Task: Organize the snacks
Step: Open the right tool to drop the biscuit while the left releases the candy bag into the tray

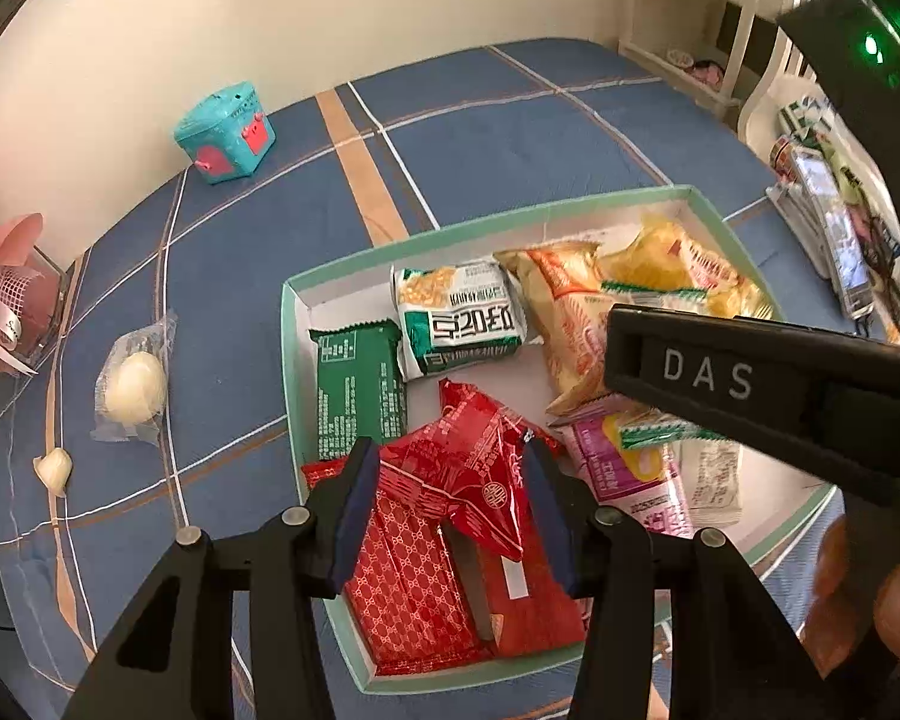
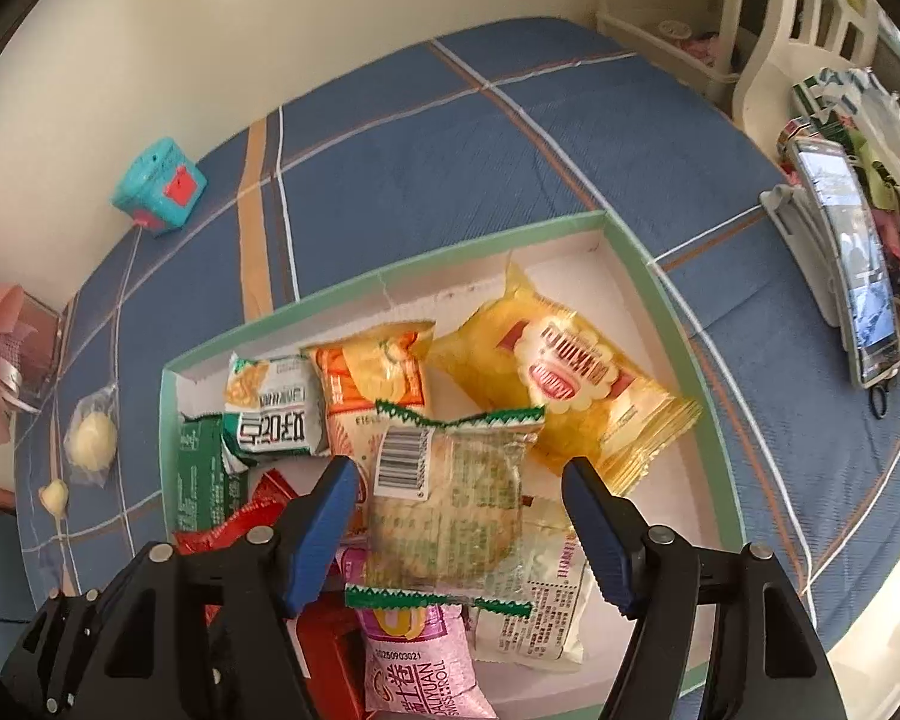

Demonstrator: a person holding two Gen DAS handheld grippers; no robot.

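A white box with a mint-green rim (image 1: pixel 294 360) lies on a blue checked cloth and holds several snack packets. In the left wrist view my left gripper (image 1: pixel 453 510) straddles a crinkled red packet (image 1: pixel 468 468), which rests on flat red packets (image 1: pixel 408 600) in the box's near corner; its pads stand close beside it without squeezing it. In the right wrist view my right gripper (image 2: pixel 462 534) is open wide around a clear packet with green serrated ends (image 2: pixel 450 516), with a gap on each side. A yellow packet (image 2: pixel 564 384) and a pink roll packet (image 2: pixel 414 672) lie nearby.
Outside the box on the left lie a clear-wrapped pale round snack (image 1: pixel 132 387) and a small pale piece (image 1: pixel 54 469). A teal cube toy (image 1: pixel 225 132) stands by the wall. A phone on a stand (image 2: pixel 852 276) and a white chair (image 2: pixel 810 30) are at the right. A pink flower decoration (image 1: pixel 0 300) is at far left.
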